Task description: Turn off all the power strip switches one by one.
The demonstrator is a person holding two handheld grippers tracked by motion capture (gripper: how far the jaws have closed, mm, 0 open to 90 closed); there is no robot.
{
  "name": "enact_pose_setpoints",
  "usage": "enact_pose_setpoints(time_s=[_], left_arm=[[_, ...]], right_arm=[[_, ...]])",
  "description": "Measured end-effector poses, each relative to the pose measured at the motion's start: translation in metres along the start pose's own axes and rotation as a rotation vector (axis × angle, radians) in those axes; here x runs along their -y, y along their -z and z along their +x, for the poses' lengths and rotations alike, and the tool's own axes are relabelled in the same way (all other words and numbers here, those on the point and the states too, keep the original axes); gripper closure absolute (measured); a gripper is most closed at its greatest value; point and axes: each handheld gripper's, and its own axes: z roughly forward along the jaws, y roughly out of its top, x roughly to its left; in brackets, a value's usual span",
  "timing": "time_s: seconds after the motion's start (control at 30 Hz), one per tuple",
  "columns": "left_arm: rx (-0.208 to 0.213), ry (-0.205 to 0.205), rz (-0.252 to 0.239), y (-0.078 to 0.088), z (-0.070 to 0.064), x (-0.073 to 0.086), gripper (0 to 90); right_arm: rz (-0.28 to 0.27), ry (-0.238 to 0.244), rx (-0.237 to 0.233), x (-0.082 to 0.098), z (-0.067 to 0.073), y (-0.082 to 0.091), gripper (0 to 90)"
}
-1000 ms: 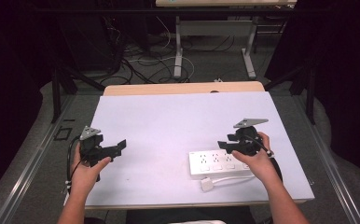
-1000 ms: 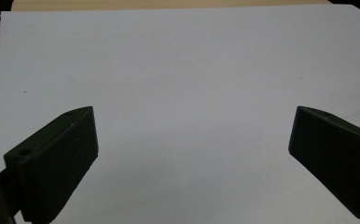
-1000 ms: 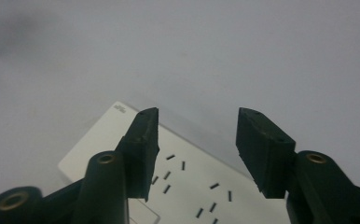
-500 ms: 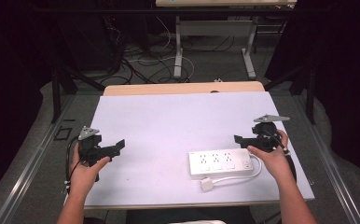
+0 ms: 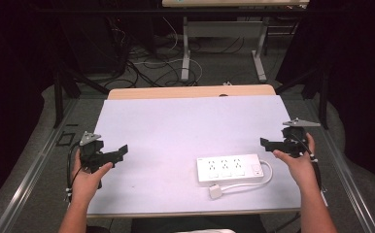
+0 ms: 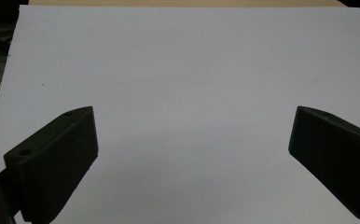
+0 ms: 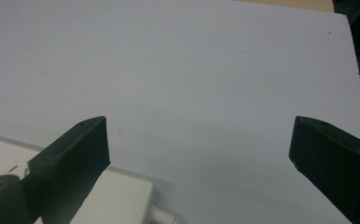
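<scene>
I've let go of the power strip (image 5: pixel 230 169): my right hand-held gripper (image 5: pixel 268 143) has just been opening and stands released, nothing between its jaws, at the strip's two o'clock. My left hand-held gripper (image 5: pixel 121 150) is released too, at nine o'clock. Next, probably the plug (image 5: pixel 215 191). White desk (image 5: pixel 185 126), cabled floor (image 5: pixel 146 68) behind.

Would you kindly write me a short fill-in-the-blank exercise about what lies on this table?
1. The power strip on the table is coloured ____.
2. The power strip lies nearer the ____ tool than the other tool.
3. The jaws of the right tool stand ____, with nothing between them.
4. The left tool hangs over a ____ part of the table.

Missing words: white; right; open; bare
</scene>
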Motion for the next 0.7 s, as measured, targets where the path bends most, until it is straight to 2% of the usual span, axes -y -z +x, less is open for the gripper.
enact_pose_setpoints(time_s=[0.17,0.37,0.53,0.67,0.7], left_arm=[[-0.008,0.007,0.001,-0.001,0.003,0.001,1.3],[-0.022,0.014,0.002,-0.004,0.007,0.004,1.2],[-0.033,0.016,0.004,-0.005,0.009,0.005,0.5],[-0.039,0.022,-0.009,-0.007,0.011,0.007,0.5],[-0.040,0.022,0.001,-0.007,0.012,0.007,0.5]], right_arm=[[-0.007,-0.023,0.002,0.006,-0.010,-0.004,0.7],[-0.016,-0.029,0.030,0.015,-0.023,-0.012,0.0],[-0.003,-0.056,0.056,0.026,-0.034,-0.020,0.0],[0.009,-0.078,0.060,0.034,-0.042,-0.026,0.0],[0.007,-0.076,0.059,0.036,-0.043,-0.027,0.0]])
